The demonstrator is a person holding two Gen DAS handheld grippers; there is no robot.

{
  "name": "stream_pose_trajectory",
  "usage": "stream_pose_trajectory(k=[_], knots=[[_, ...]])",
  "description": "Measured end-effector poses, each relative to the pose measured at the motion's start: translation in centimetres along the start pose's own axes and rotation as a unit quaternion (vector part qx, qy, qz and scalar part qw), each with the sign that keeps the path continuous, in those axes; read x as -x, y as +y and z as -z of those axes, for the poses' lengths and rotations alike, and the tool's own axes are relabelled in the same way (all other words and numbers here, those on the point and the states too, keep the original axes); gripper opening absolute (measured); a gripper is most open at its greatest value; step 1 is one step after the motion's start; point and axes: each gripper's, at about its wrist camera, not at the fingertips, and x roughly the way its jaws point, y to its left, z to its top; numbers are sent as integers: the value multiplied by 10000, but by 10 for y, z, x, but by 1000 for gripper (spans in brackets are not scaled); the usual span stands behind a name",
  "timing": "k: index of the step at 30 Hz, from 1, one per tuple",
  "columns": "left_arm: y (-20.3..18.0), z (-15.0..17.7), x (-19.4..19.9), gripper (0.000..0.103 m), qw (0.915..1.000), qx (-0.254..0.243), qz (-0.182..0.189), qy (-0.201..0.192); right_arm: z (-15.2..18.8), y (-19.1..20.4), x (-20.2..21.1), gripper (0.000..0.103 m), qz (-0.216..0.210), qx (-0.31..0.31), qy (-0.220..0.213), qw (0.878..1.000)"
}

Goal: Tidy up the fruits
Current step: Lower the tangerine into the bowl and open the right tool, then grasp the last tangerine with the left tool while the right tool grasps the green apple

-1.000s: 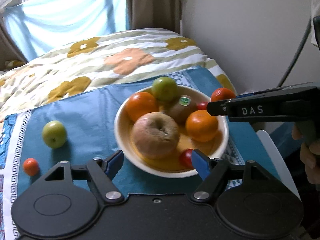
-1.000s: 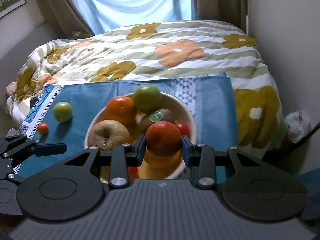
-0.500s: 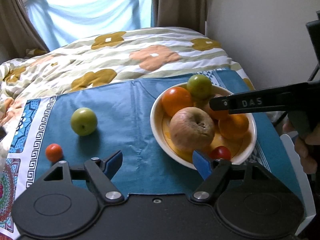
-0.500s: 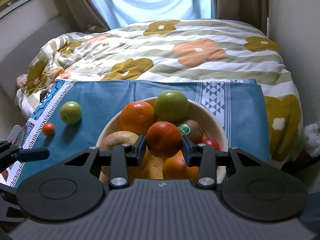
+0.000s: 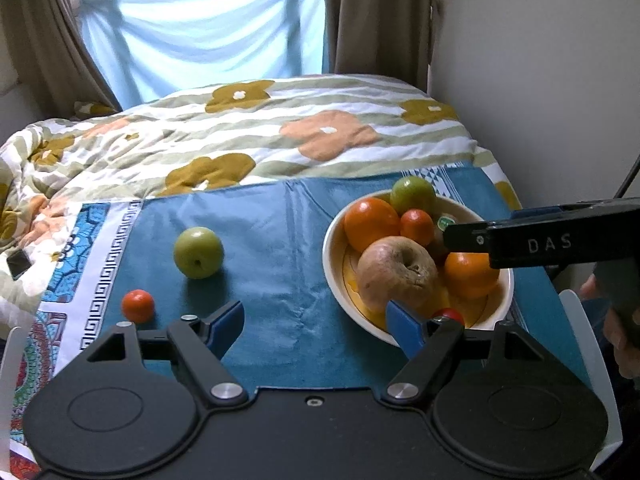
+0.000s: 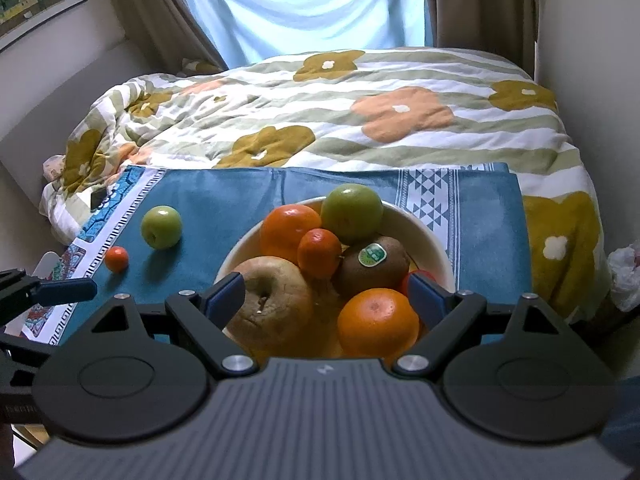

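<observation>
Blue patterned cloth (image 6: pixel 224 196) covers the near end of a bed with a flowered quilt (image 6: pixel 360 120), and over it the right gripper (image 6: pixel 324 292) hangs with its jaws spread wide; they have just been opening, and nothing is pressed between the blue pads now. Directly ahead of those fingertips and slightly below sits the white bowl (image 6: pixel 432 240). Nearest the gripper lie a wrinkled brown apple (image 6: pixel 272 304) by the left finger and an orange (image 6: pixel 378 320) by the right finger. Just beyond them a small mandarin (image 6: pixel 319 252) rests on top of the pile, free of the pads, beside a kiwi with a green sticker (image 6: pixel 372 266). Farther out in the bowl sit a larger orange (image 6: pixel 286 226) and a green apple (image 6: pixel 352 212); a red fruit (image 6: pixel 414 276) shows partly behind the right finger.

Off to the gripper's left, well apart from the bowl, a second green apple (image 6: pixel 161 227) and a small orange-red fruit (image 6: pixel 117 259) lie on the cloth.

The left gripper (image 5: pixel 316 326) hovers over bare cloth, jaws apart and empty, its right finger overlapping the bowl's near rim in the left wrist view. Those two loose fruits lie ahead of its left finger.
</observation>
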Motion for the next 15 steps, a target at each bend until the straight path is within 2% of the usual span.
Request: stream_pose_trajectory(k=[9,15], knots=[[17,-6,30,82,9989,170,-267,-349,-10,11,26,103,-20,190,-197,9996],[49,-9,48,86,9975,243,-442,-500,-20,33,33,103,-67,376,-165,9991]])
